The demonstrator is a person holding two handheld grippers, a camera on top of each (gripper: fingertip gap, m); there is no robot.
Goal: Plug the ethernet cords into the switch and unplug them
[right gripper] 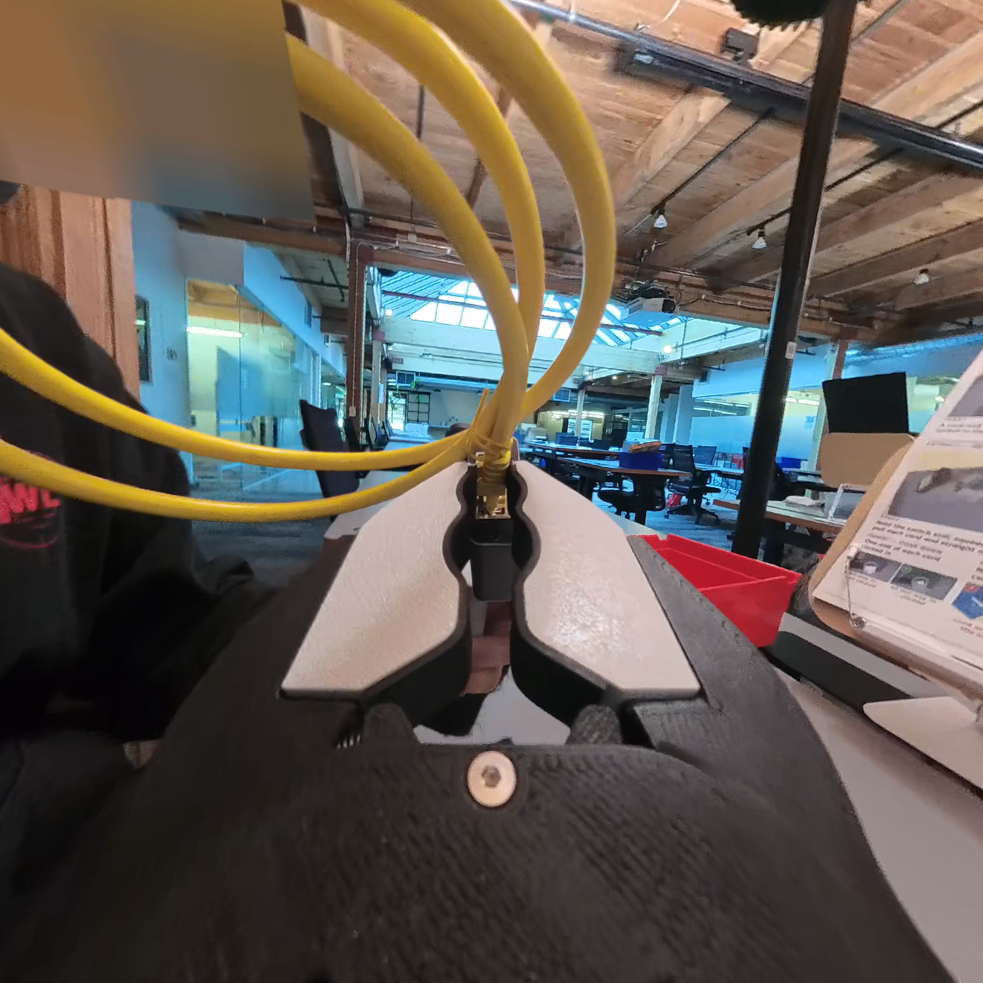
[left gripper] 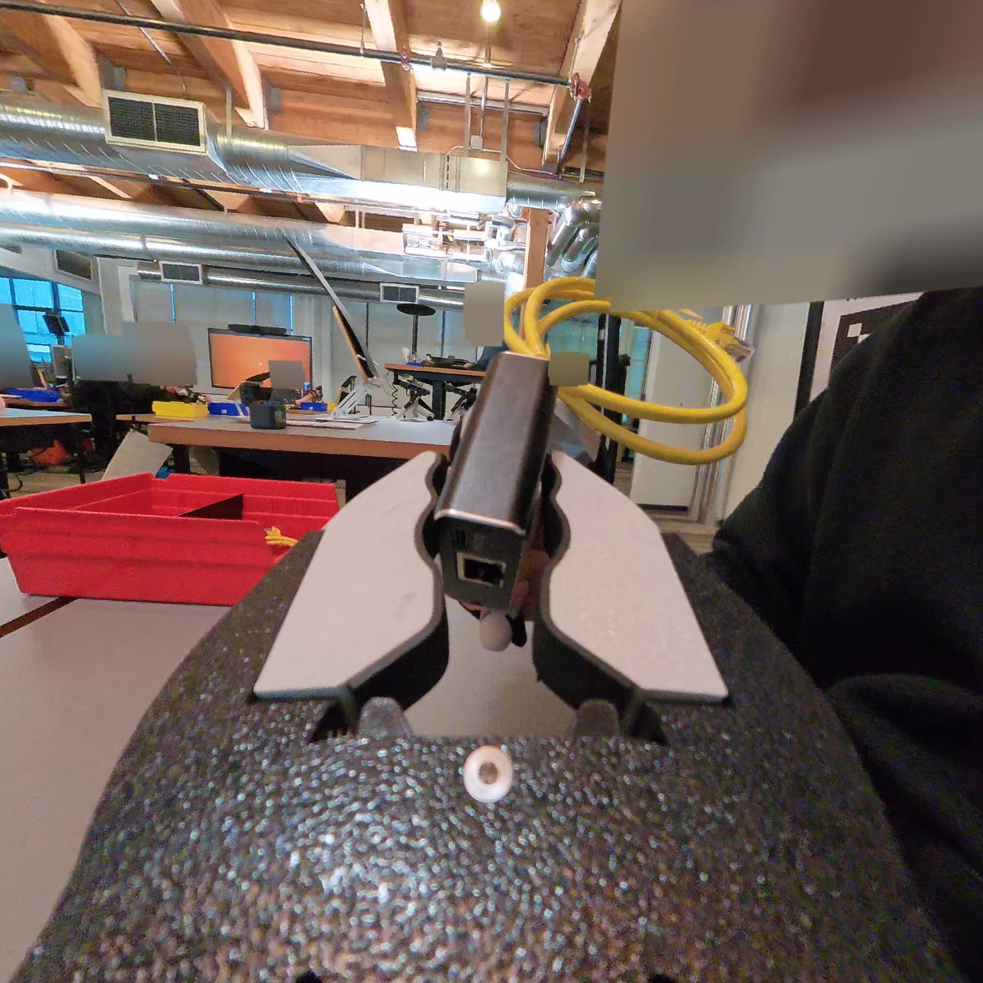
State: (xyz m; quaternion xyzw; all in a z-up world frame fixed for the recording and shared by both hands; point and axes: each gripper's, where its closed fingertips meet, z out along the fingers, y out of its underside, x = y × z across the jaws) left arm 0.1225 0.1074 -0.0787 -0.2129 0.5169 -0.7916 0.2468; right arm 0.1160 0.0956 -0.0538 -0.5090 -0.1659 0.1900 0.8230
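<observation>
In the left wrist view my left gripper (left gripper: 494, 478) is shut on a black switch (left gripper: 492, 452). It holds the switch above the table, with an open port (left gripper: 483, 570) facing the camera. A coiled yellow ethernet cord (left gripper: 686, 409) hangs behind the switch, its free plug (left gripper: 733, 340) in the air at the right. In the right wrist view my right gripper (right gripper: 492, 473) is shut on the cord's other yellow plug (right gripper: 492, 486). That plug meets the black switch (right gripper: 492, 566) between the fingers; I cannot tell how deep it sits. The cord (right gripper: 478, 223) loops up and left.
A red divided bin (left gripper: 133, 542) stands on the grey table (left gripper: 80, 718) at the left; it also shows in the right wrist view (right gripper: 734, 580). An instruction sheet on a stand (right gripper: 915, 532) and a black pole (right gripper: 787, 266) are at the right. A person's dark sleeve (left gripper: 851, 505) is close by. My two grippers' fingertips are within a few centimetres of each other.
</observation>
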